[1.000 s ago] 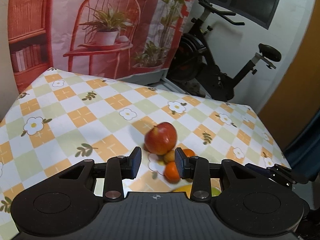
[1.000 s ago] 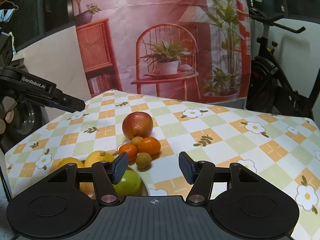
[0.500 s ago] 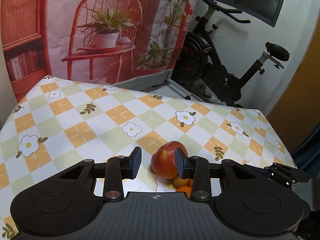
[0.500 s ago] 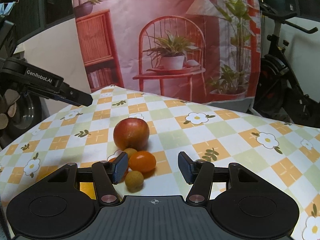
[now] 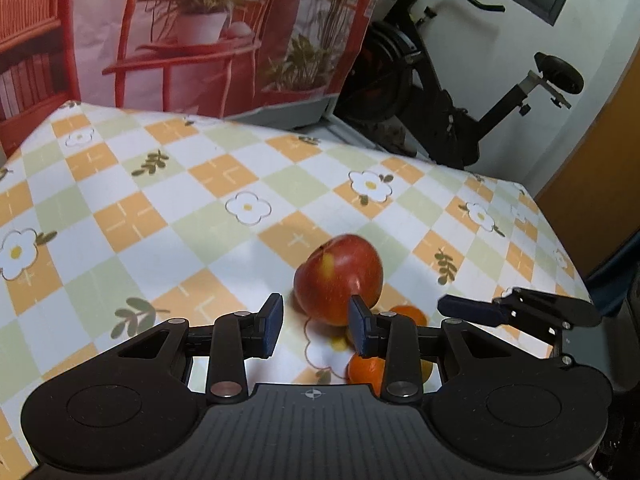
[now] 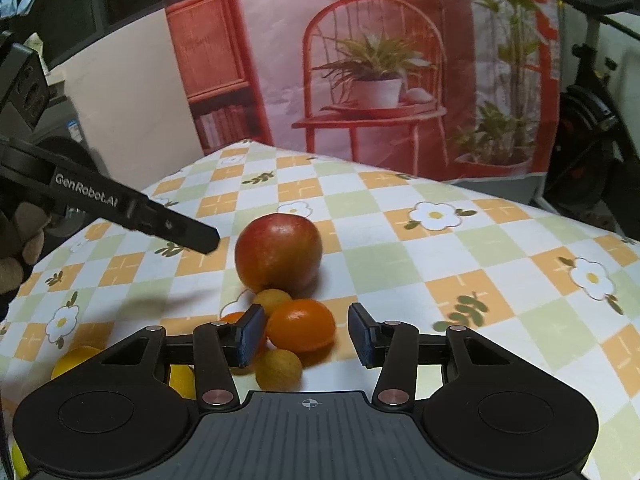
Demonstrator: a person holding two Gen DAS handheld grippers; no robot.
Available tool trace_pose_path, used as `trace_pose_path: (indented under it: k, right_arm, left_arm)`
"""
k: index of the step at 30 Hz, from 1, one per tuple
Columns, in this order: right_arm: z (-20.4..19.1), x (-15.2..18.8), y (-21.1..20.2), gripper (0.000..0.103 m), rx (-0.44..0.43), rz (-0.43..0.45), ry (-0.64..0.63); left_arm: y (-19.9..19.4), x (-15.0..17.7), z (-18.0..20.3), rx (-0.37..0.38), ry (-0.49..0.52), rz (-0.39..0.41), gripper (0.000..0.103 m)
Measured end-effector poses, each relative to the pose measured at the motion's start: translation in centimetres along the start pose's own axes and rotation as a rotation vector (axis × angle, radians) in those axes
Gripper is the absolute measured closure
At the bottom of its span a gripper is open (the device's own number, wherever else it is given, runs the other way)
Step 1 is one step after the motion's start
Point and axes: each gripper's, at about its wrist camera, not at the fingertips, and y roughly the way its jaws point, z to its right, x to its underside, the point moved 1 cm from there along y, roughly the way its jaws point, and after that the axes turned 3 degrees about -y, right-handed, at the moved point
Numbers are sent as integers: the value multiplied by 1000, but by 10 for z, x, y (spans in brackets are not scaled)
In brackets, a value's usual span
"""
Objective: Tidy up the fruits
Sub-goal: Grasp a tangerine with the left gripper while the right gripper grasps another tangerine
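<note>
A red apple (image 5: 338,278) sits on the checked tablecloth (image 5: 160,216), just beyond the fingertips of my left gripper (image 5: 316,328). That gripper's jaws stand a little apart with nothing between the pads. Against the apple lies a cluster of small fruit. In the right wrist view an orange tangerine (image 6: 300,324) lies between the pads of my right gripper (image 6: 307,334). Its jaws are closing; the left pad is at the tangerine's skin and the right pad is still apart from it. Two small tan fruits (image 6: 279,369) lie beside it.
Yellow lemons (image 6: 76,360) lie at the near left, partly hidden by the right gripper's body. A finger of the left gripper (image 6: 192,234) reaches in from the left, held by a gloved hand (image 6: 16,248). An exercise bike (image 5: 460,92) and a printed backdrop (image 6: 360,60) stand behind the table.
Both grippers have come forward and lower toward the fruit. The apple now sits right at the left fingertips. The right jaws have narrowed around the tangerine, and the green fruit has gone from view.
</note>
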Motion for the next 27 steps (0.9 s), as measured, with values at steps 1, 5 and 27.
trace_pose_path:
  k: [1,5,27]
  right_arm:
    - [-1,0,1,60,-8,0,1]
    - [-3,1,1,60,-30,-3,5]
    - [9,5,17,62,-49,-28,61]
  left_arm:
    - [1,1,-1,3,1,-4,65]
    - [4,3,0,20,8,-26,65]
    - [13,10,3,27,-10,-58,65]
